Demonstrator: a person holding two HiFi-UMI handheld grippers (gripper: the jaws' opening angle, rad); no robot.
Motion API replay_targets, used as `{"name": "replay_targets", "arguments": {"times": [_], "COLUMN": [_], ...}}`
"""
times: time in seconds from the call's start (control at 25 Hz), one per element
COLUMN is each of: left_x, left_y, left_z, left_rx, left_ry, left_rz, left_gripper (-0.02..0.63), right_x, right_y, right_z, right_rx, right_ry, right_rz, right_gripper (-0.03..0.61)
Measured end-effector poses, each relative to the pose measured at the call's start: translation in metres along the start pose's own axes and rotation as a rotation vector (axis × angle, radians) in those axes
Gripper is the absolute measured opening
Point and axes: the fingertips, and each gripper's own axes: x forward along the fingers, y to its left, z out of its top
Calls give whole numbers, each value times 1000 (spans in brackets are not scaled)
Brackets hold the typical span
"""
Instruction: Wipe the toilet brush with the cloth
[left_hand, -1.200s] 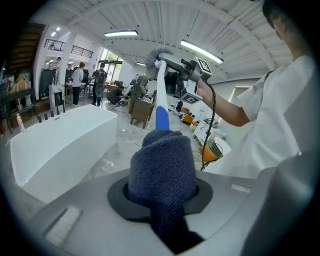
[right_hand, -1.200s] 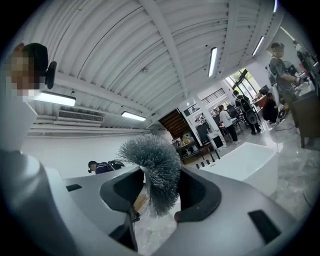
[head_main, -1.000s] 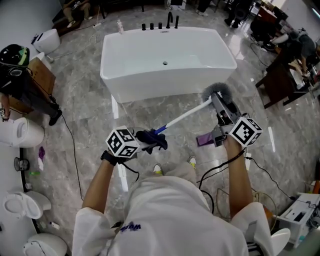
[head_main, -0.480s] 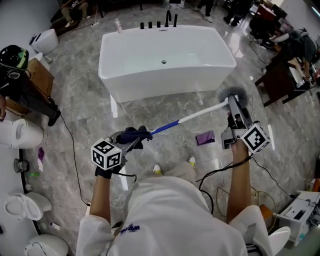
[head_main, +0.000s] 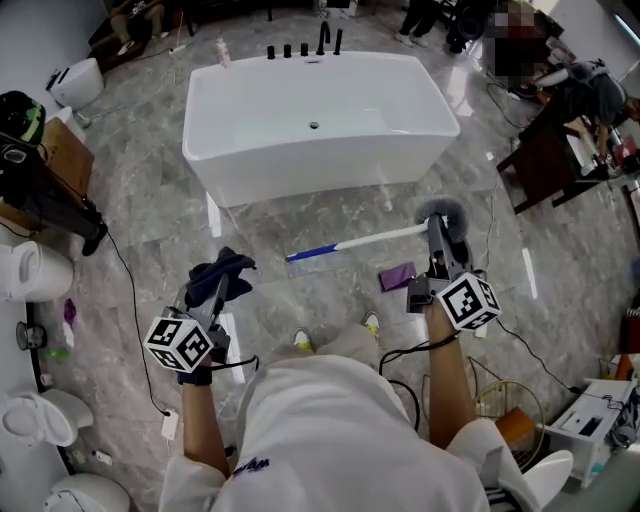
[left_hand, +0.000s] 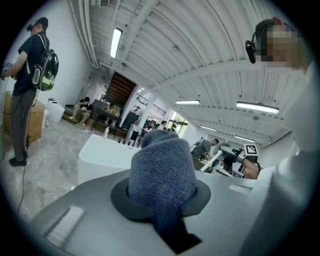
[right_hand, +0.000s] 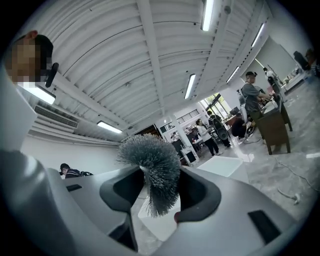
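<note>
My right gripper (head_main: 438, 234) is shut on the toilet brush just behind its grey bristle head (head_main: 443, 211). In the right gripper view the bristles (right_hand: 152, 170) stick up between the jaws. The white handle (head_main: 365, 240) runs level to the left and ends in a blue grip (head_main: 305, 254), which hangs free. My left gripper (head_main: 221, 283) is shut on a dark blue cloth (head_main: 222, 266), bunched at its tip, left of the handle's end and apart from it. The left gripper view shows the cloth (left_hand: 162, 175) filling the jaws.
A white bathtub (head_main: 315, 165) stands ahead on the marble floor. A purple thing (head_main: 397, 277) lies on the floor under the brush. Toilets (head_main: 40, 420) stand at the left, dark furniture (head_main: 545, 160) at the right. Cables trail on the floor. A person with a backpack (left_hand: 30, 75) stands nearby.
The left gripper has slid the cloth off the blue end of the handle and drawn away to the lower left. The right gripper and brush have shifted slightly.
</note>
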Motion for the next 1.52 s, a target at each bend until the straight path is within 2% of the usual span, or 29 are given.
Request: {"name": "replay_targets", "arguments": {"times": [0.12,0.2,0.32,0.44,0.52,0.6,0.76,0.92,1.08,1.52], "left_x": [5,6,0,11,22,29,36,31,13,10], "left_y": [1,2,-7,-21,-28,-37,-54,-48,-46,-42], "left_z": [5,13,24,32,33,36,44,42,34,22], "left_rx": [24,70,195,326,400,440,438,418,405,381], "left_ry": [-40,-81,-135,-155,-151,-157,-176,-172,-161,-111], "left_rz": [54,88,149,187,200,194,160,141,143,149], "left_gripper": [57,57,57,57,55,55,55,57,57,57], "right_x": [5,11,8,9,12,15,19,20,16,11], "right_y": [8,15,24,39,50,58,69,78,76,78], "right_z": [-15,-24,-36,-40,-44,-46,-38,-42,-49,-42], "right_rx": [3,-18,-149,-291,-316,-314,-322,-324,-341,-370], "right_ry": [19,38,81,97,97,96,81,75,98,115], "right_rz": [10,9,-37,-22,1,18,40,40,36,46], "right_gripper": [210,210,212,210,212,212,210,210,210,210]}}
